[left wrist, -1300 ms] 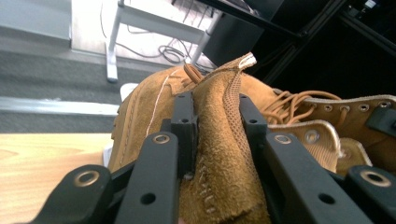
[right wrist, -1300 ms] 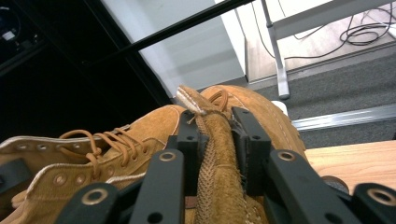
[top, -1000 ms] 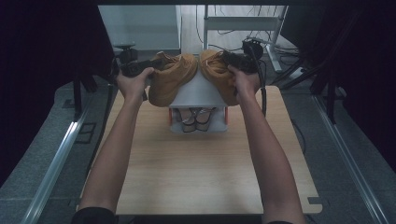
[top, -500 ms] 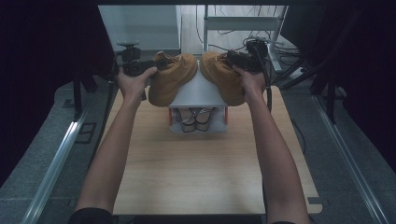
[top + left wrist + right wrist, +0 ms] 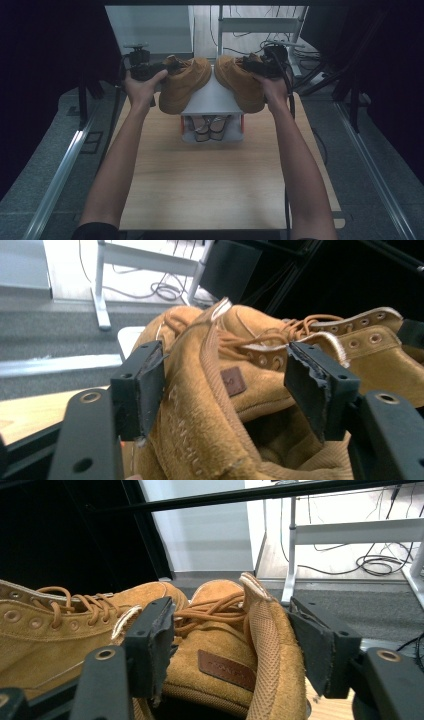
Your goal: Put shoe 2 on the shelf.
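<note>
Two tan suede boots lie on top of a white shoe rack (image 5: pixel 212 97), toes toward each other. My left gripper (image 5: pixel 162 69) is at the collar of the left boot (image 5: pixel 182 87), my right gripper (image 5: pixel 256 67) at the collar of the right boot (image 5: pixel 240 82). In the left gripper view the jaws of the left gripper (image 5: pixel 225 375) have just been opening and stand wide, with the boot collar (image 5: pixel 200 430) loose between them. The right gripper (image 5: pixel 232 630) has also just been opening, and its jaws straddle the heel collar (image 5: pixel 265 645) without pressing on it.
The rack stands at the far middle of a wooden table (image 5: pixel 215 185) and keeps another pair of shoes (image 5: pixel 210 127) on its lower shelf. Cables and white desk legs (image 5: pixel 260 25) lie beyond the table. Metal rails (image 5: pixel 60 170) run along both sides.
The boots have come to rest on the rack top and sit slightly further apart, with white shelf showing between their toes. Both hands have stayed at the collars.
</note>
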Tool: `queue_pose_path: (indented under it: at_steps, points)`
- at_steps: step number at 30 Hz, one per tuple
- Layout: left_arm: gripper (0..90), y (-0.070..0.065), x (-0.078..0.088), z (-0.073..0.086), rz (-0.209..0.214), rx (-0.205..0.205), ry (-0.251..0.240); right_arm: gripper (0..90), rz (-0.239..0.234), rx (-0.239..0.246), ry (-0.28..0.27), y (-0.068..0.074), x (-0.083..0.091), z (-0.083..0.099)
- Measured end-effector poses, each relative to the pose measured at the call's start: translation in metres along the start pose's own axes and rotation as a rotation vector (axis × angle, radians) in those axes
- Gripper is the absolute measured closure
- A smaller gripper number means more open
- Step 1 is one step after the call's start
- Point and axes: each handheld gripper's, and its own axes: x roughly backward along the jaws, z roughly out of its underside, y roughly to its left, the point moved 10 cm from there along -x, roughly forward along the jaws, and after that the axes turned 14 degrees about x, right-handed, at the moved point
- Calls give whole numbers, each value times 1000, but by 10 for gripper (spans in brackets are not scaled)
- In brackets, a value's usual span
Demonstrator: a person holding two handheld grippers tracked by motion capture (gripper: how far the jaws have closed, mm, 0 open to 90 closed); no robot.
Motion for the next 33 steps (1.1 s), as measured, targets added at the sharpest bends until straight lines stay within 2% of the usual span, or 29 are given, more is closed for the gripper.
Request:
queue_pose_path:
  at_steps: [3,9,12,18,22,26,33]
  points:
    - [321,-3,6,-4,11,-1,-18,359,-3,-4,2,0,2,-1]
    - [333,-3,17,-7,7,-27,-33,374,-11,0,-26,-2,15,-6]
    - [372,-4,25,-5,28,-30,-28,434,-13,20,-43,-2,25,-8]
    - [429,3,46,-2,30,-72,-33,540,-32,33,-64,-7,44,-8]
    - [450,9,58,1,35,-79,-33,589,-50,38,-69,-10,55,-3]
    - [481,13,67,3,26,-94,-32,637,-43,37,-63,-20,60,6]
    - [566,21,72,8,11,-98,-30,730,-42,32,-42,-33,61,26]
